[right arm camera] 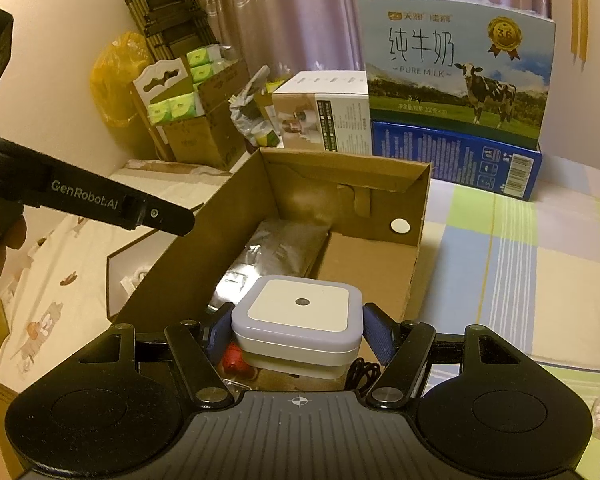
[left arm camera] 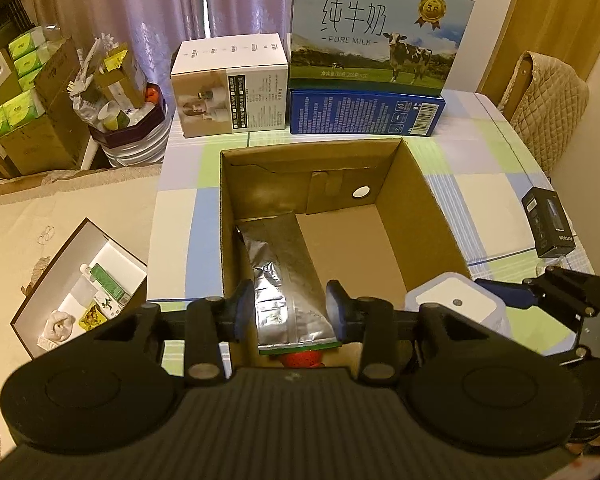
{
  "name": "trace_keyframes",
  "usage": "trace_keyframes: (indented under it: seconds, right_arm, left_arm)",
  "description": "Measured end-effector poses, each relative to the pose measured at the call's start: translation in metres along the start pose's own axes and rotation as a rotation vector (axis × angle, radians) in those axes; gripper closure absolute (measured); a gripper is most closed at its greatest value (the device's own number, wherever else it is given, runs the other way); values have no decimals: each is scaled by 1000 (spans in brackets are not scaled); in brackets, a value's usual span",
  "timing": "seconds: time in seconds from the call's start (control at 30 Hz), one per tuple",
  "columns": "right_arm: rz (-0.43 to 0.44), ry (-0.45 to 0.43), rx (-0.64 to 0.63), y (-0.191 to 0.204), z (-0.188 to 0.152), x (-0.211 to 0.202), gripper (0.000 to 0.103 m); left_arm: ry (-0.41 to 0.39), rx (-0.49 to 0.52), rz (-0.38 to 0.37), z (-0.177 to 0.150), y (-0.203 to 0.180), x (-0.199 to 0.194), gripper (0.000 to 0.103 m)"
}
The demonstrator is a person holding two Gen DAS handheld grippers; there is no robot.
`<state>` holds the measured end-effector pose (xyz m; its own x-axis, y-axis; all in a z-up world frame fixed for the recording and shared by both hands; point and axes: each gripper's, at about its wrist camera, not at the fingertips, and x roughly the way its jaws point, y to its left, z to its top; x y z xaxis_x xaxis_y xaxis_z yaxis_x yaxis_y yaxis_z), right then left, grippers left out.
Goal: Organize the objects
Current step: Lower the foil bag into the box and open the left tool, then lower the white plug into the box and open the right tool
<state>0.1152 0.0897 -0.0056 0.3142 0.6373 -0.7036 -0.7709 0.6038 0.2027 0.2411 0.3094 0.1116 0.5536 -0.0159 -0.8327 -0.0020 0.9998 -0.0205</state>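
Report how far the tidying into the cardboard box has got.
Done: a silver foil pouch lies inside the cardboard box, between the left gripper's open fingers. In hand: the right gripper holds a white square device over the box. Left: a small black box sits on the table.

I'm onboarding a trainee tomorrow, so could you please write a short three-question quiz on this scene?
1. True or false: the right gripper is empty.
2. Which lies along the left side of the cardboard box? A) silver foil pouch B) black carton C) tissue pack
3. Fill in: the milk carton rests on a ___ box.

Key:
1. False: it is shut on the white square device.
2. A; the left gripper straddles its near end.
3. Blue.
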Motion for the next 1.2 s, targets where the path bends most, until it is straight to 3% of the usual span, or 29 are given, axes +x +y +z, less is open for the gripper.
trace_keyframes:
  seconds: [1.0,1.2]
  right_arm:
    - [30,21,62,3,8,13,38]
    - [15,17,80,0,5,13,30]
  left_arm:
    - [3,-2,24,-13,10,-4,62]
    - [13,-7,26,-21,12,-2,59]
